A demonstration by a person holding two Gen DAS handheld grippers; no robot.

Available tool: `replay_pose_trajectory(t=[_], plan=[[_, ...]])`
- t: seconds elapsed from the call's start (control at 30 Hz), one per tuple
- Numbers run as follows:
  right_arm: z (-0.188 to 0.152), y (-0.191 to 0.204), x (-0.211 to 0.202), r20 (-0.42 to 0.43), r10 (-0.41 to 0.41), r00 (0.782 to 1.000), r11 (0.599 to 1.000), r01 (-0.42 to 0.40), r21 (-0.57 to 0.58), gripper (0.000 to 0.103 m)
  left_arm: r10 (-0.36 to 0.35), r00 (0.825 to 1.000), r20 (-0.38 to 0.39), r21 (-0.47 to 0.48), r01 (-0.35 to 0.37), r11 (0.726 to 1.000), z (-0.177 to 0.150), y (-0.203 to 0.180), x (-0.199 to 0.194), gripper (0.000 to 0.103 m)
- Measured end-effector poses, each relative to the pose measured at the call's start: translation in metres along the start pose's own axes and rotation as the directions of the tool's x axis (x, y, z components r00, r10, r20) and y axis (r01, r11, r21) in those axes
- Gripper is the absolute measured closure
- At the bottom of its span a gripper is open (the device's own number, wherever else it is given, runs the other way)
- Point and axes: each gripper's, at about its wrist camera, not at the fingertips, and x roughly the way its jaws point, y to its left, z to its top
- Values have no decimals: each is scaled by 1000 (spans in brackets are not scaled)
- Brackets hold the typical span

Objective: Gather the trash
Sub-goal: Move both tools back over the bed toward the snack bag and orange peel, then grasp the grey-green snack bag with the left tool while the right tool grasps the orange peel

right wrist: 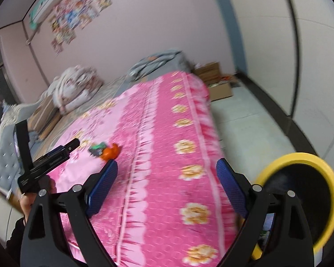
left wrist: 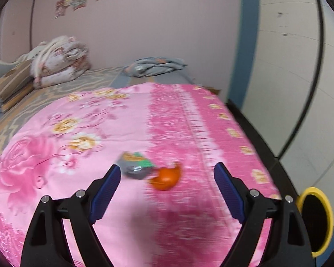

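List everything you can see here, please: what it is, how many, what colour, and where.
orange peel: one, orange, on the pink blanket, touching the wrapper
wrapper: one, grey and green, left of the peel
pink blanket: one, floral, spread over the bed
trash bin: one, yellow rim, black inside, on the floor right of the bed
folded bedding: a pile, white floral, far left of the bed
posters: several, multicoloured, on the wall
cardboard boxes: some, brown, floor beyond the bed
left hand-held gripper: open, empty
right hand-held gripper: open, empty
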Motion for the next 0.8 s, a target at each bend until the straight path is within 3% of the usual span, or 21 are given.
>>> replay_pose_trajectory(t=[0.27, 0.43, 0.8], plan=[[13, 44, 87, -159, 109, 981, 993, -113, -18, 17, 86, 994, -74, -6, -86, 996, -2, 57, 45, 21], [22, 63, 140, -245, 189, 951, 982, -186, 35, 17, 99, 988, -120, 10, -99, 995, -3, 75, 76, 21], [27, 98, 227, -373, 277, 886, 959, -231, 164, 19, 68, 983, -168, 86, -54, 995, -8, 81, 117, 21]])
